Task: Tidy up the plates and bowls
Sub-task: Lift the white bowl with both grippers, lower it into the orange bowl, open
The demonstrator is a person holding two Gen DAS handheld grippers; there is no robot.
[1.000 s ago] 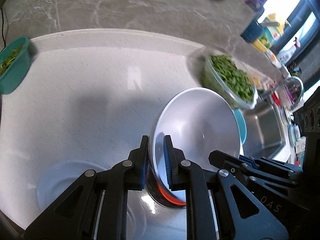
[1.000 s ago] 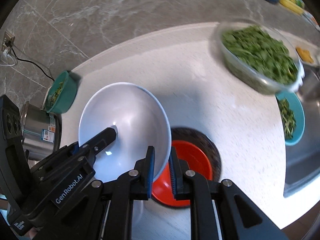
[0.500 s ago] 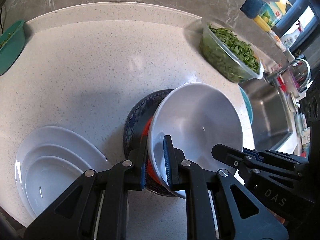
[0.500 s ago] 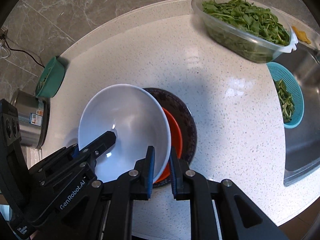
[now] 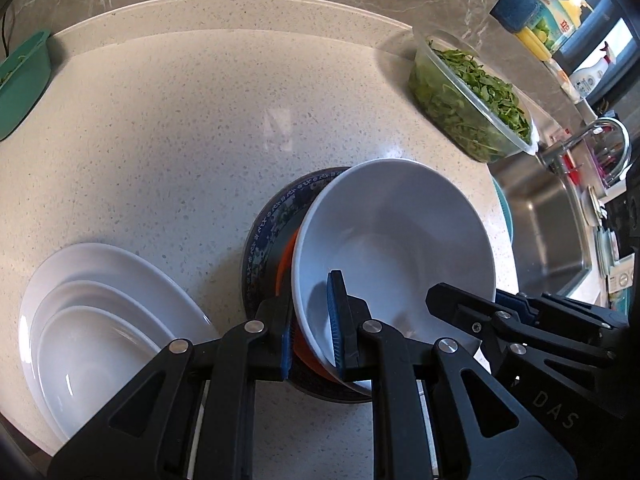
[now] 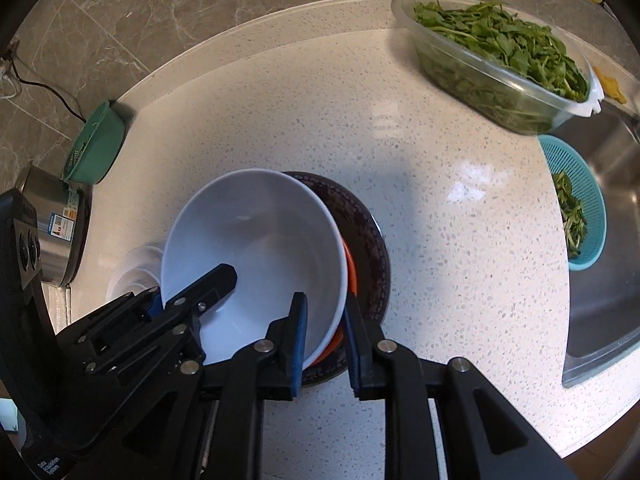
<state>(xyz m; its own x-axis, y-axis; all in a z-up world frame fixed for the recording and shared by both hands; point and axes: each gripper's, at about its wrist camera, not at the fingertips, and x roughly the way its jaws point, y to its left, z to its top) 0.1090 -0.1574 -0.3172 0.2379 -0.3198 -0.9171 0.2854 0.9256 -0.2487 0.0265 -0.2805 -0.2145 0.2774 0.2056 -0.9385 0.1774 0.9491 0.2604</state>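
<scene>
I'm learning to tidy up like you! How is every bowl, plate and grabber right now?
white bowl: sitting in the orange bowl, tilted.
orange bowl: on the patterned plate.
patterned plate: flat on counter.
white oval dishes: nested.
left gripper: open, astride the white bowl's rim.
right gripper: open, astride the rim.

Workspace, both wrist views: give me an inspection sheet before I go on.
Surface: speckled white countertop, sink at its right.
Job's things: white bowl over an orange bowl inside a dark patterned bowl; nested white oval plates to the left.
Clutter: clear tub of greens, blue colander, green basket, steel pot.
Grippers: left gripper and right gripper straddle the white bowl's rim; jaws slightly parted, contact unclear.
Cables: black cord along the wall.
Surroundings: grey marble backsplash, faucet.
</scene>
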